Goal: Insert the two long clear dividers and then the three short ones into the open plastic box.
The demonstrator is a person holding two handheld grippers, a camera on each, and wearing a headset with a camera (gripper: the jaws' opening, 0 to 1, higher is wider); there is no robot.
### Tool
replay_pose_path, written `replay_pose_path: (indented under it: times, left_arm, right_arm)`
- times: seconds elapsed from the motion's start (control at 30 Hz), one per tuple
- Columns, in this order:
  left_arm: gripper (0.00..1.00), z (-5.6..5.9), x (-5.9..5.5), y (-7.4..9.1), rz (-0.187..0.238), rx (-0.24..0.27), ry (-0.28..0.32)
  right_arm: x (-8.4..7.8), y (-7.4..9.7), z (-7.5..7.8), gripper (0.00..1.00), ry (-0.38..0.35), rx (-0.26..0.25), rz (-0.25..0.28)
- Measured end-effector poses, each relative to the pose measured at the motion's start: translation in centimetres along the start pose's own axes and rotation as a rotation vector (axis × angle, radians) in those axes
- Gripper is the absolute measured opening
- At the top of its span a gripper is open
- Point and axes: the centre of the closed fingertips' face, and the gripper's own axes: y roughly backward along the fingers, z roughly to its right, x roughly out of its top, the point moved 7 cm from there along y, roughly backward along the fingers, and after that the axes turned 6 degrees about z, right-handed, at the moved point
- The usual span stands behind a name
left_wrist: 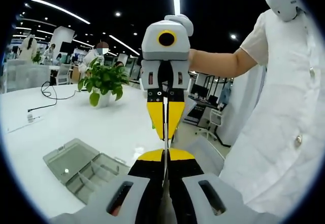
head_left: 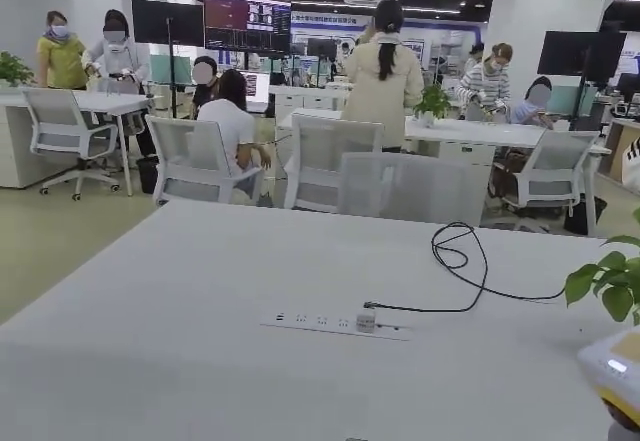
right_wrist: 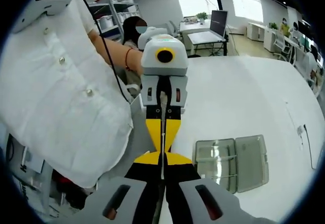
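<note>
a: gripper state?
b: left gripper jaws pressed flat together. right gripper same, jaws closed.
a: pose?
b: pointed nose to nose, yellow tips lined up and just about meeting, can't tell if they really touch. bare forearm runs in behind the right one. left arm has a red band at the wrist. both held out beside the torso.

Clear glossy plastic box — smooth matt white table.
</note>
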Motion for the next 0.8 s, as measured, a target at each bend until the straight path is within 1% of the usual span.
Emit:
replay_pose_path:
  times: [0.1,0.17,0.47,0.63,0.73,0.8]
  left_arm:
    - [0.0,0.0,-0.2,0.1,-0.003,0.003,-0.008]
    - [0.0,0.0,-0.2,0.1,-0.003,0.004,0.0]
    - [0.0,0.0,-0.4,0.2,-0.009,0.011,-0.006]
    - [0.0,-0.3,-0.5,0.6,-0.01,0.027,0.0]
    - [0.01,-0.4,-0.6,0.8,-0.019,0.038,0.001]
    - [0.04,-0.6,-0.8,1.1,-0.023,0.052,0.011]
  right_arm:
    - [-0.1,-0.2,0.0,0.03,0.003,-0.003,0.0]
    - [-0.1,-0.2,-0.1,0.03,0.004,-0.005,0.001]
    - [-0.2,-0.3,0.0,0.03,0.004,-0.015,0.009]
    - [-0.1,-0.1,0.3,0.03,0.001,-0.03,0.022]
    - [0.1,0.1,0.6,0.03,0.0,-0.04,0.032]
    - [0.1,0.3,0.8,0.03,0.001,-0.05,0.037]
